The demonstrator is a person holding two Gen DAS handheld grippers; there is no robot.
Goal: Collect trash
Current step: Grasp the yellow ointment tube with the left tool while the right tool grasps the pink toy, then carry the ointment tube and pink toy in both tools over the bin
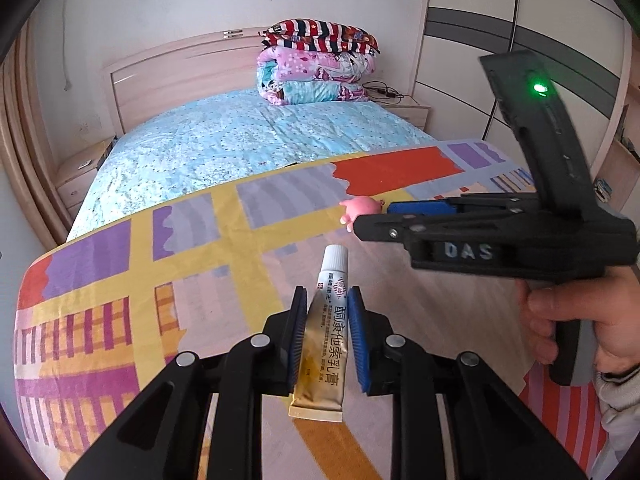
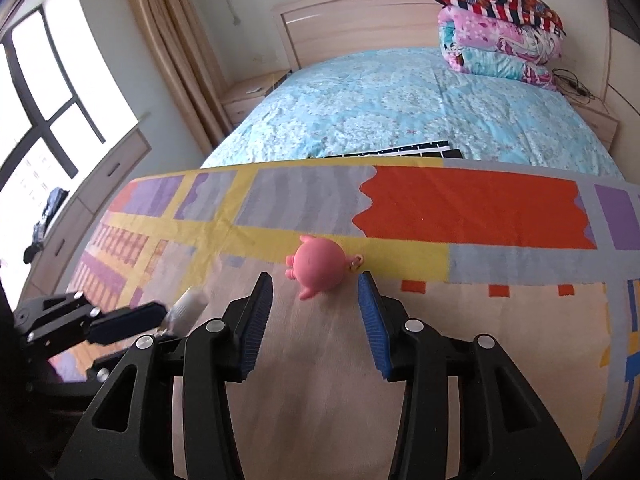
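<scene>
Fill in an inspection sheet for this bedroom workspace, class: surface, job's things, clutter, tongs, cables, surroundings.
Surface: patterned mat, with a blue bedspread beyond it.
Job's things: ointment tube clamped in the left tongs; pink toy lying on the mat.
Clutter: dark keyboard-like item on the bedspread.
Tongs: left shut on the tube; right tongs open, the toy just ahead.
Cables: black cord on the nightstand.
Surroundings: folded quilts, headboard, window, wardrobe.
</scene>
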